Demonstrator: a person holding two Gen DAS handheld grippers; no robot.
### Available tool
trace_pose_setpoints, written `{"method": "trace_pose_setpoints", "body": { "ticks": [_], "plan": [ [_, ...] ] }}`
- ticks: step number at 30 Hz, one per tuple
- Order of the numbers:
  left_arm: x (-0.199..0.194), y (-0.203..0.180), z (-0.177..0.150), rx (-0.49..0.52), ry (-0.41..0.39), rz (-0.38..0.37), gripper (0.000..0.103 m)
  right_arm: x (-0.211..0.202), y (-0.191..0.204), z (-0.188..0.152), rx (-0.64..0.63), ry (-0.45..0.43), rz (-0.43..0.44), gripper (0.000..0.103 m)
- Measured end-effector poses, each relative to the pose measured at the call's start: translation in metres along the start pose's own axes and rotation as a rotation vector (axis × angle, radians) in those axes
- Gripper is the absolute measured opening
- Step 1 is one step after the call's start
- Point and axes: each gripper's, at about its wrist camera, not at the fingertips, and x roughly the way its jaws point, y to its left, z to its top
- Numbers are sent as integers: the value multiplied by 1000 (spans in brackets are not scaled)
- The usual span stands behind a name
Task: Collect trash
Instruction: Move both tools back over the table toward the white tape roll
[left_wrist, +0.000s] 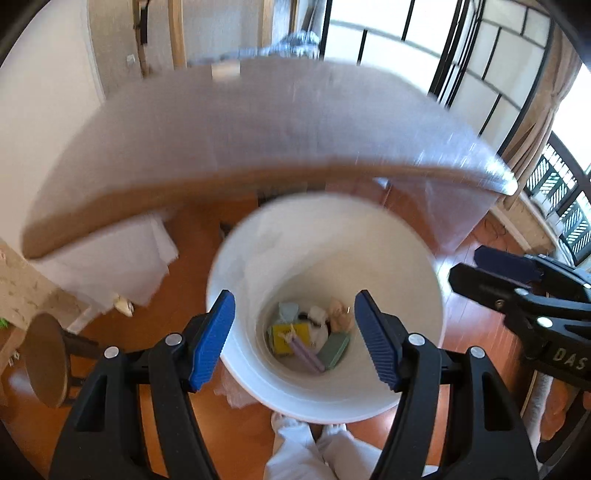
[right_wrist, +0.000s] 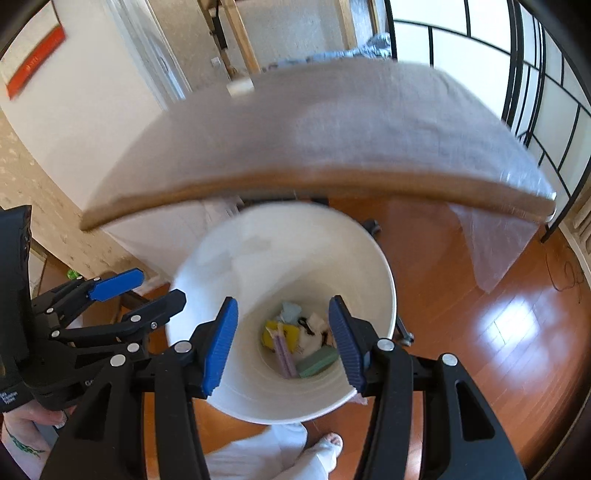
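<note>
Beyond both sets of jaws stretches the table (left_wrist: 221, 140), its near edge above the bin (left_wrist: 406, 266). The white bin stands on the floor under both grippers, its mouth framed between the fingers. The left gripper (left_wrist: 294, 332) and right gripper (right_wrist: 283, 341) both gape, holding nothing. Trash (left_wrist: 308, 338) lies at the bin's bottom, straight ahead between the jaws.
</note>
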Motion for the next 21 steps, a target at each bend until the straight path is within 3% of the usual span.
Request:
{"method": "trace_pose_setpoints", "body": {
  "ticks": [4, 7, 10, 17, 21],
  "plan": [
    [-33, 10, 28, -9, -105, -8, 68, -27, 13, 27, -18, -111, -18, 67],
    [-50, 23, 57, -11, -182, 1, 84, -40, 20, 51, -35, -189, -52, 76],
    [-53, 40, 82, -21, -232, 32, 87, -42, 20, 71, -26, -241, -79, 80],
    [-20, 89, 139, -107, -223, 55, 88, -13, -7, 129, 39, -263, -168, 85],
    [3, 108, 164, -126, -217, 108, 88, 10, -24, 163, 43, -247, -210, 86]
  ]
}}
